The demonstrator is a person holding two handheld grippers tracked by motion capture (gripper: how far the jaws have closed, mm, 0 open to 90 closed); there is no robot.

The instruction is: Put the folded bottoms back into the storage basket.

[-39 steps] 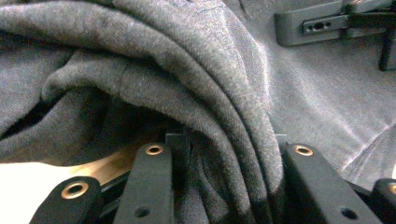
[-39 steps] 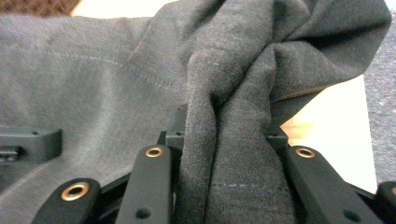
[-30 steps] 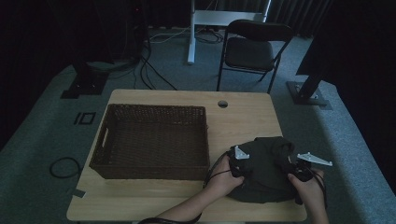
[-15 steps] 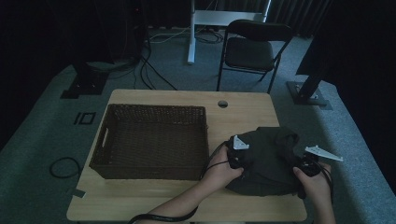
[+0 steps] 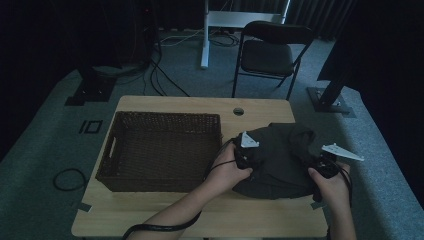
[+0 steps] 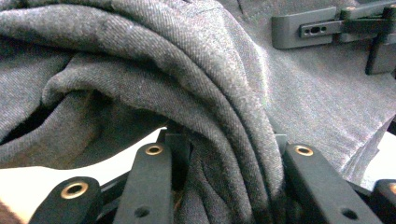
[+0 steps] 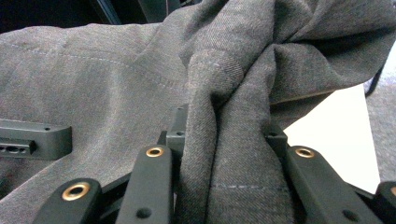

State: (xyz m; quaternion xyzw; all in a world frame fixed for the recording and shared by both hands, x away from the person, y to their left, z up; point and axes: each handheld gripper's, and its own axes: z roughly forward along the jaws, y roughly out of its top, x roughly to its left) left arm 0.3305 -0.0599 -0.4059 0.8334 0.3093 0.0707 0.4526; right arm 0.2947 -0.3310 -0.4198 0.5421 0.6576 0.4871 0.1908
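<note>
Overhead, in the high view, a dark grey garment lay bunched on the right half of the wooden table, just beside the right wall of a brown wicker basket. The left gripper met the cloth at its left edge, and the right gripper met it at the right edge, each held in a hand with a forearm coming up from the bottom. A black cable trailed from the left gripper along the forearm. Beyond the table stood a folding chair on grey carpet.

Next, the left gripper view showed thick folds of the garment running down between the two black jaws of the left gripper, which were clamped on a gathered ridge of the fabric. Pale tabletop showed under the cloth at lower left. The other gripper's jaw sat at upper right, against the fabric.

Finally, in the right gripper view, the right gripper had its jaws pinched on a vertical fold of the garment, a stitched seam visible low on that fold. The tabletop showed bright at the right.
</note>
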